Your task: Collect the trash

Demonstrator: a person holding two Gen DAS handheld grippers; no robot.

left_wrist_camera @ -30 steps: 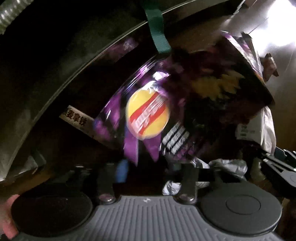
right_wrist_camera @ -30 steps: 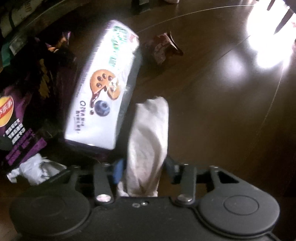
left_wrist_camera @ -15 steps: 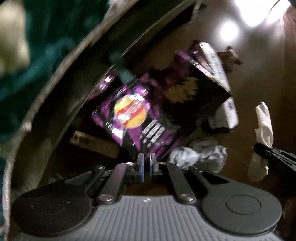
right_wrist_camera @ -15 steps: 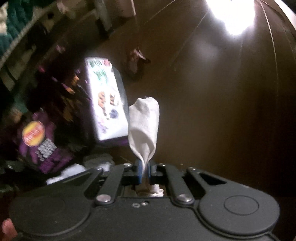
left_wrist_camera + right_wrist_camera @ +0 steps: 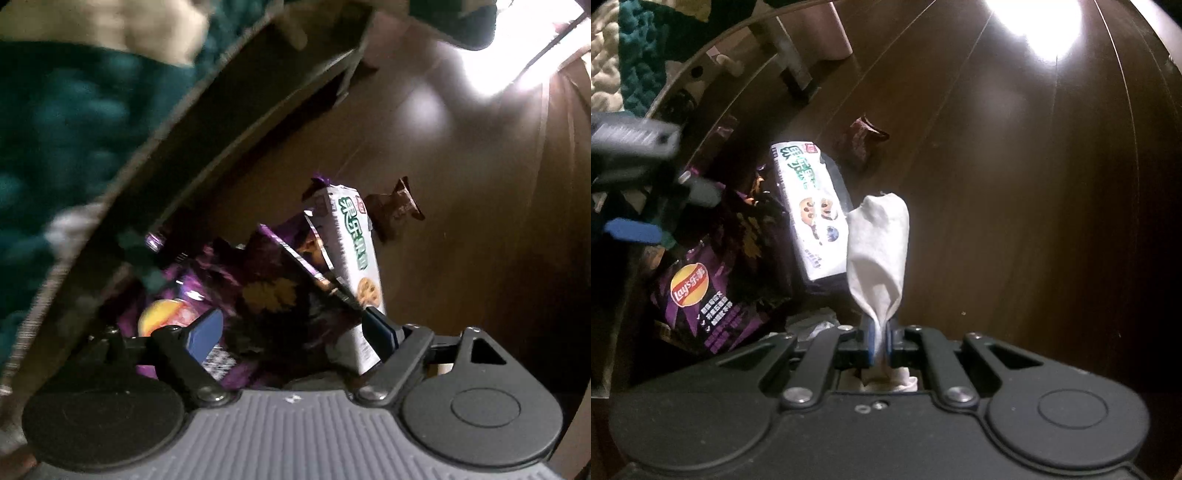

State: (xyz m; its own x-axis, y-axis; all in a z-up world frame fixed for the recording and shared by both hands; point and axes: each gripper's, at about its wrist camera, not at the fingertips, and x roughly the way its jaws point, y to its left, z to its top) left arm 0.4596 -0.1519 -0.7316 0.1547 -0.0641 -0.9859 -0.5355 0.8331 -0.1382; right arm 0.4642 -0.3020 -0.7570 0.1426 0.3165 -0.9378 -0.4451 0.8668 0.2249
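Note:
My right gripper (image 5: pixel 881 330) is shut on a white crumpled tissue (image 5: pixel 879 243) and holds it above the wooden floor. My left gripper (image 5: pixel 295 328) is open above the trash pile, its blue pads (image 5: pixel 205 334) spread over a purple Lay's chip bag (image 5: pixel 258 291) and a white cookie box (image 5: pixel 356 243). The same bag (image 5: pixel 701 291) and box (image 5: pixel 809 210) lie on the floor left of the tissue in the right wrist view. The left gripper also shows there, blurred (image 5: pixel 639 206). A brown wrapper (image 5: pixel 397 210) lies beyond the box, and shows in the right wrist view too (image 5: pixel 862 138).
A low shelf or furniture edge (image 5: pixel 713 88) curves along the left, with a teal and cream knitted cover (image 5: pixel 74 110) above it. More crumpled white paper (image 5: pixel 812 325) lies near the chip bag. Bright glare (image 5: pixel 1034 22) falls on the dark wood floor (image 5: pixel 1034 203).
My left gripper has opened wide from shut and moved over the chip bag and cookie box. My right gripper stays shut on the tissue, lifted slightly.

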